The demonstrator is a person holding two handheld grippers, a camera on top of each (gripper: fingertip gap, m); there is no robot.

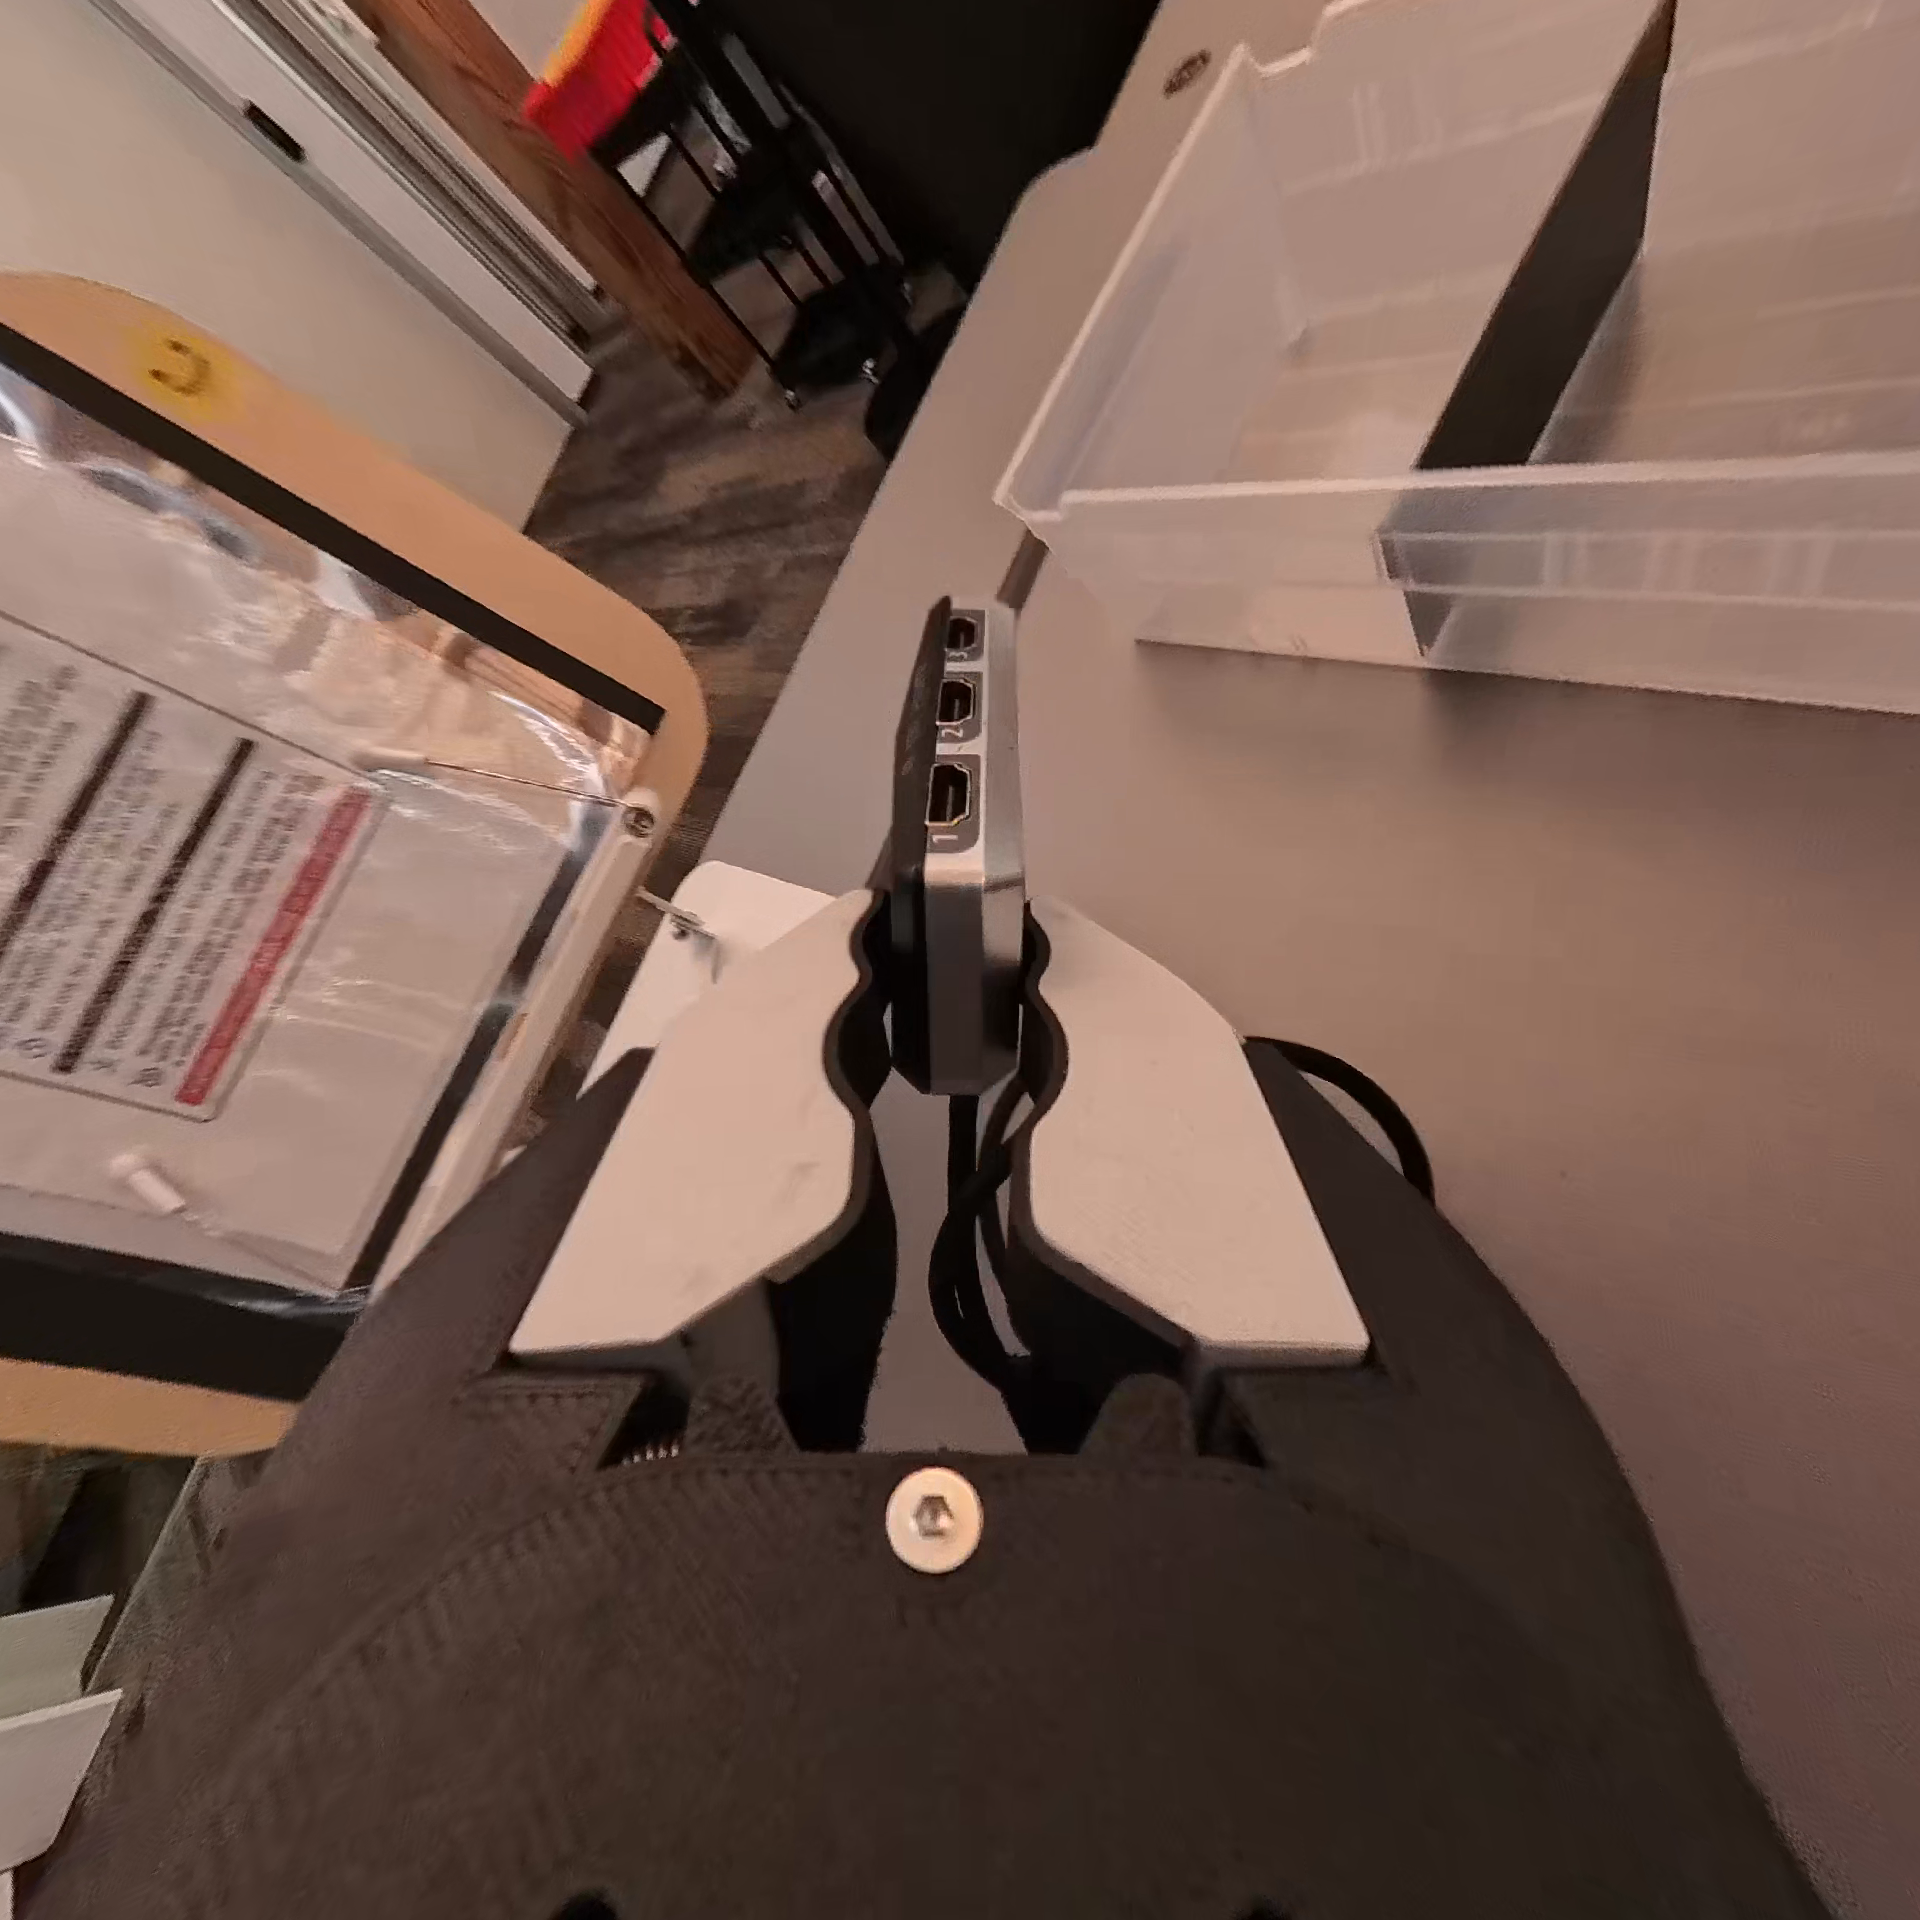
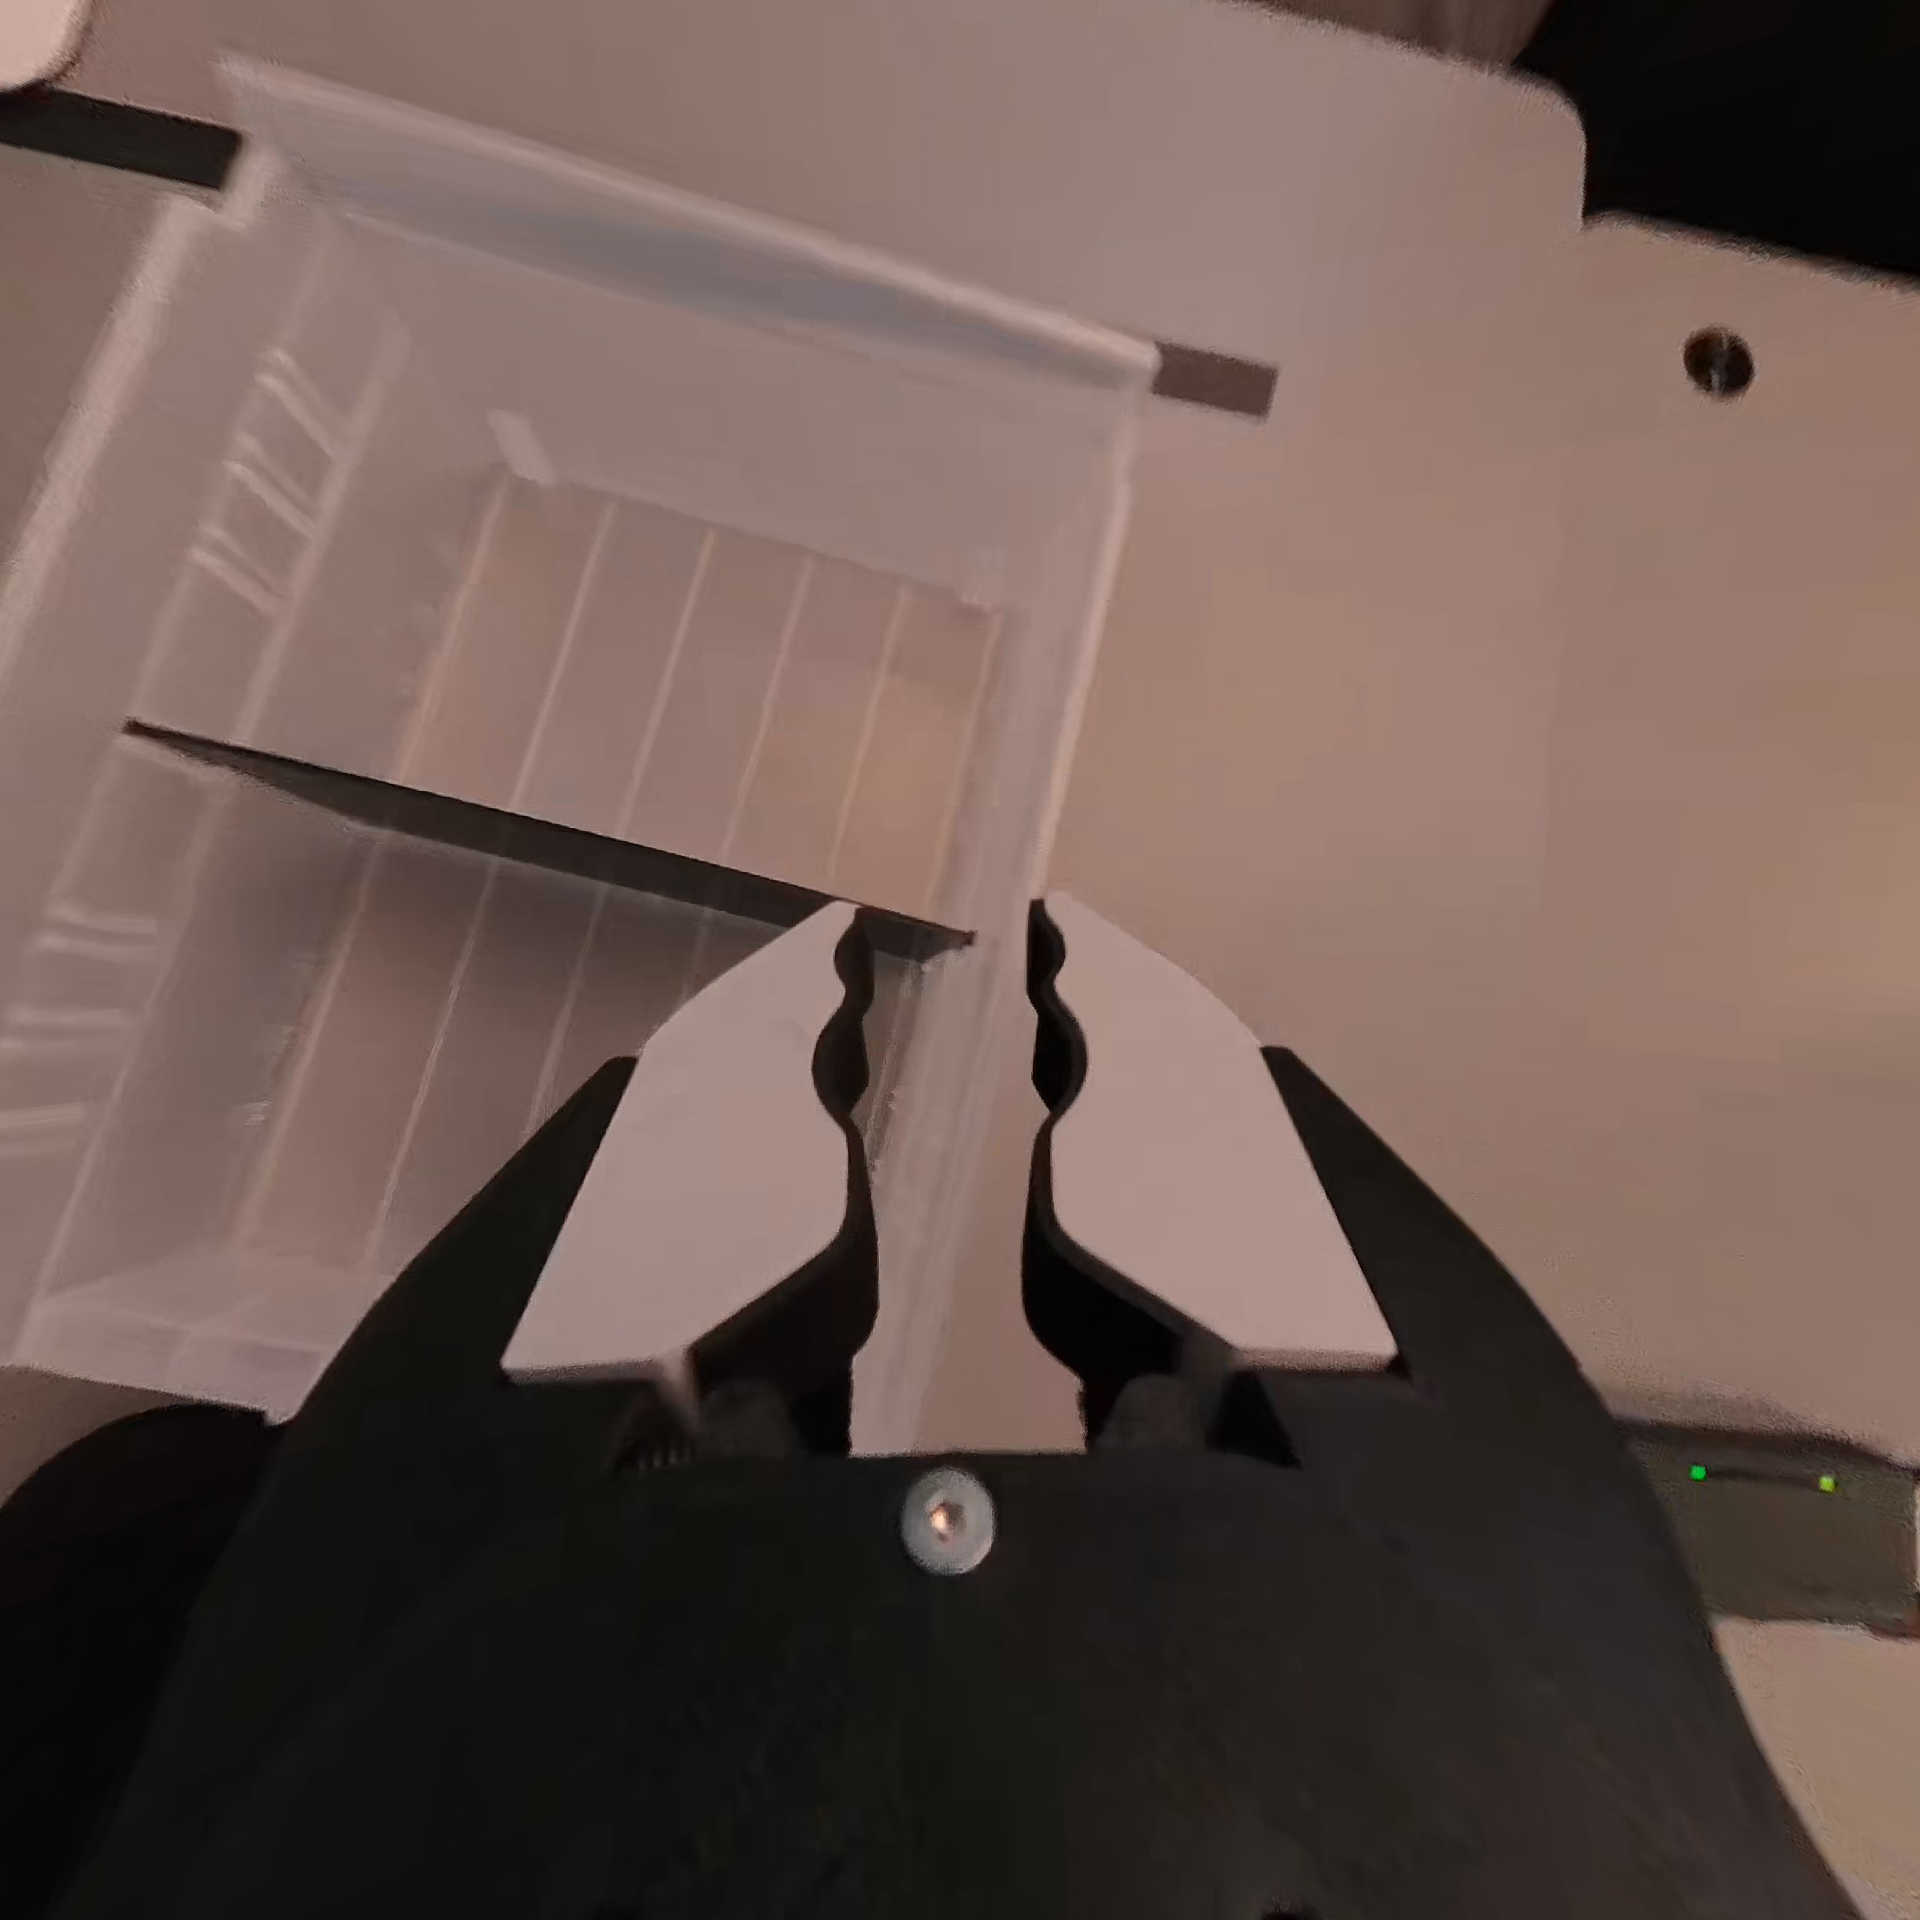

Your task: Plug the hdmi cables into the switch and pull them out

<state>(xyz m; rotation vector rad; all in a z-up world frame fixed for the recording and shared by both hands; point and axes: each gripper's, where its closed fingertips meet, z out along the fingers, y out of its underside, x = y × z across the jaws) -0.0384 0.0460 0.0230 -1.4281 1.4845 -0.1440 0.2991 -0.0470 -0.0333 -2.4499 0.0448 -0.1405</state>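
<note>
Left gripper [image 1: 956, 914] clamped on the near end of the switch [image 1: 961, 821], a slim grey-and-black box held on edge, lifted above the grey table [image 1: 1455, 987]; a black lead [image 1: 977, 1247] hangs from its rear end between the fingers. Three ports run in a row up the face turned toward the camera, all empty, each with a small printed mark beside it (not copied here). Right gripper [image 2: 940, 925] holds nothing; its jaws stand a narrow gap apart, with only the wall of the clear plastic bin [image 2: 1060, 644] showing through. The picture is motion-blurred. That bin has a dark divider [image 2: 520, 821] and both compartments look bare from this angle. No HDMI cable plug shows in either view, so where the cables lie cannot be told. Judgement: the plugging step has not begun or the pulling is already done; the empty ports fit either. The next move would call for the right gripper to find and pinch a plug by its body, square it to a port's long axis, and push straight while the left braces the switch against the thrust. Other writing: a bagged printed sheet [image 1: 208, 883] with black and red bars on a tan board [image 1: 665, 686] to the left, a yellow sticker [image 1: 171, 364] above it, text not given. A dark device with two green lights [image 2: 1766, 1496] sits at the right view's edge.
</note>
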